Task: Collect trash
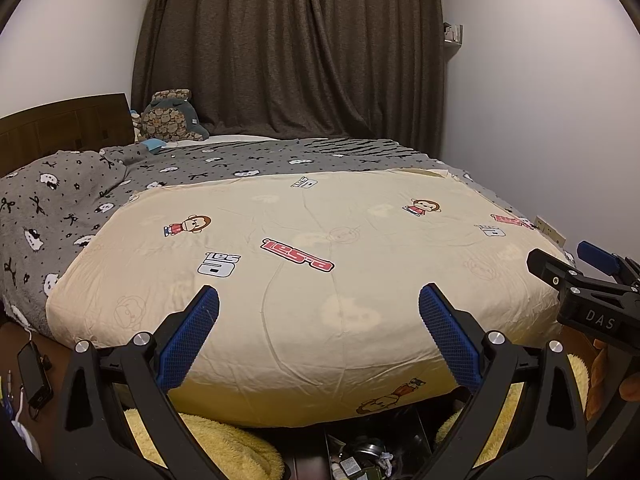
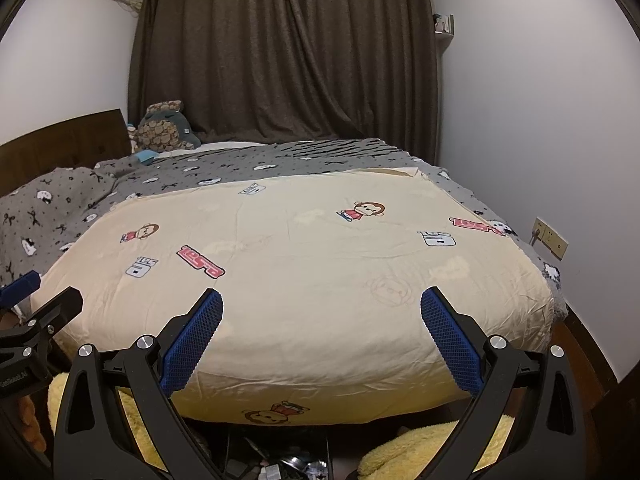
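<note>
My left gripper (image 1: 319,300) is open and empty, held above the foot of a bed with a cream cartoon quilt (image 1: 312,280). My right gripper (image 2: 321,302) is open and empty too, over the same quilt (image 2: 320,264). The right gripper shows at the right edge of the left wrist view (image 1: 592,276); the left gripper shows at the left edge of the right wrist view (image 2: 36,312). Below the bed's foot a dark box of small cluttered items (image 1: 368,456) sits between yellow fluffy fabric; it also shows in the right wrist view (image 2: 280,464). No clear trash item lies on the quilt.
A grey patterned blanket (image 1: 80,192) covers the bed's left and far side. A plush toy (image 1: 172,118) sits by the wooden headboard (image 1: 64,128). Dark curtains (image 1: 288,48) hang behind. A phone with cables (image 1: 34,376) lies on the floor left. Wall sockets (image 2: 552,238) are at right.
</note>
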Demonstrator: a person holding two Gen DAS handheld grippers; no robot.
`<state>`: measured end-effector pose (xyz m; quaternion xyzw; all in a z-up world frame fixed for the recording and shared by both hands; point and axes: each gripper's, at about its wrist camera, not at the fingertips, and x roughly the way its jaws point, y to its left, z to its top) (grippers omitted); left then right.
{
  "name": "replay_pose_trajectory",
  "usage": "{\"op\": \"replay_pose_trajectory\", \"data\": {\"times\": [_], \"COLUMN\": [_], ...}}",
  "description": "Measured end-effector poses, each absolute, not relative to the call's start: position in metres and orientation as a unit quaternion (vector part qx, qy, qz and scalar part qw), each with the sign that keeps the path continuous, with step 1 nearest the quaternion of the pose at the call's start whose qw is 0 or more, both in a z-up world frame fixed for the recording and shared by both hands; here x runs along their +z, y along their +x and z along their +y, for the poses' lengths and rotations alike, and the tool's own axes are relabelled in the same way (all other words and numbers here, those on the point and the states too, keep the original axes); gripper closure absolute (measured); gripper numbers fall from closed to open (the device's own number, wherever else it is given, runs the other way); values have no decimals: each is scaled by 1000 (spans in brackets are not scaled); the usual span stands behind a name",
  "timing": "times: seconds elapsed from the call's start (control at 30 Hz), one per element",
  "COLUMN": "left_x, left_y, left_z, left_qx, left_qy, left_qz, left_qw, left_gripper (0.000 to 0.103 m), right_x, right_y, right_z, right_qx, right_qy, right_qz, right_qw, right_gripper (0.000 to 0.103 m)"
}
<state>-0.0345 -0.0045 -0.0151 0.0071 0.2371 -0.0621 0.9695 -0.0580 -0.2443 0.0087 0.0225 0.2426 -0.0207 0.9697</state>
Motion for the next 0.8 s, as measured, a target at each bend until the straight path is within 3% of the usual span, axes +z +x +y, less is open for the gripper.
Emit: {"op": "replay_pose_trajectory", "data": {"times": [0.8], "left_x": [-15], "left_y": [-33], "left_z": [-9], "left_qx": [-57], "left_qy": [6], "left_qz": [234], "left_qw": [971], "left_gripper": [8], "right_x": [6], "right_y": [-57], "right_z": [-242], "right_qx": [-17], "right_qy": [22], "right_qz": [246], "right_qw": [969], "right_gripper": [3]}}
